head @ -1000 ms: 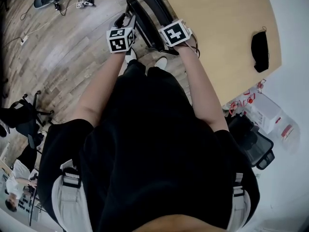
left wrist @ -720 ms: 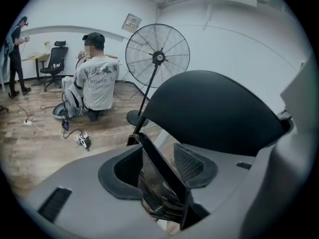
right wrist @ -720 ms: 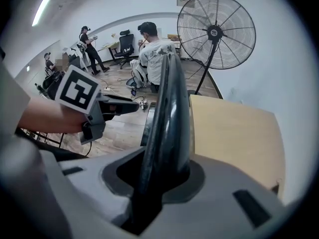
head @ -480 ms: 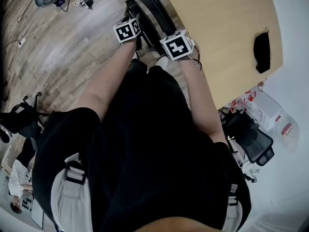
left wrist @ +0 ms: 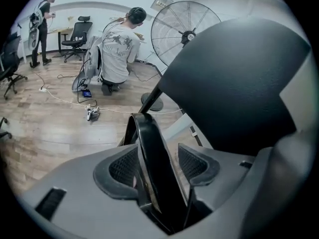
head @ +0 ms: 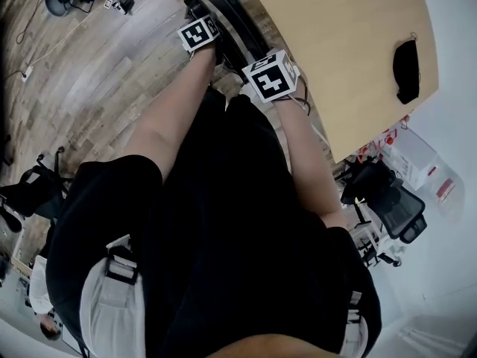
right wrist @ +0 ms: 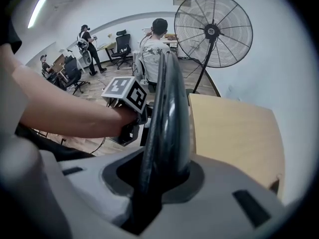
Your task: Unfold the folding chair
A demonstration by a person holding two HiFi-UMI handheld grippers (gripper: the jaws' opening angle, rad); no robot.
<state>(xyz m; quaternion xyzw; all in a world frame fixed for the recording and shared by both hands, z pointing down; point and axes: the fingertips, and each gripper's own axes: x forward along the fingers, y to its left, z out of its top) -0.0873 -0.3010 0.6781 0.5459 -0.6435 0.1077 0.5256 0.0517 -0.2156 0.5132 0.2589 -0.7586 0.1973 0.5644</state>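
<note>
The black folding chair [head: 223,10] stands folded by the wooden table, at the top of the head view. My left gripper [head: 199,30] reaches down along its left side. In the left gripper view a thin black chair edge [left wrist: 152,153] stands between the left gripper's [left wrist: 157,166] mesh pads [left wrist: 122,166]; the jaws have just been opening and a gap shows beside the edge. A broad black chair panel [left wrist: 239,83] fills that view's right. My right gripper [head: 262,64] holds the chair's top, and in its own view the right gripper [right wrist: 162,176] is shut on the glossy black frame [right wrist: 169,113].
A wooden table [head: 350,43] with a black item [head: 406,69] lies right of the chair. A standing fan [left wrist: 182,31], a kneeling person [left wrist: 117,54] and floor cables [left wrist: 92,113] are beyond it. Office chairs [head: 387,203] stand at the sides.
My left gripper has slid away from me and lower along the chair's left side, rolling as it went. The right gripper keeps its hold on the chair's top.
</note>
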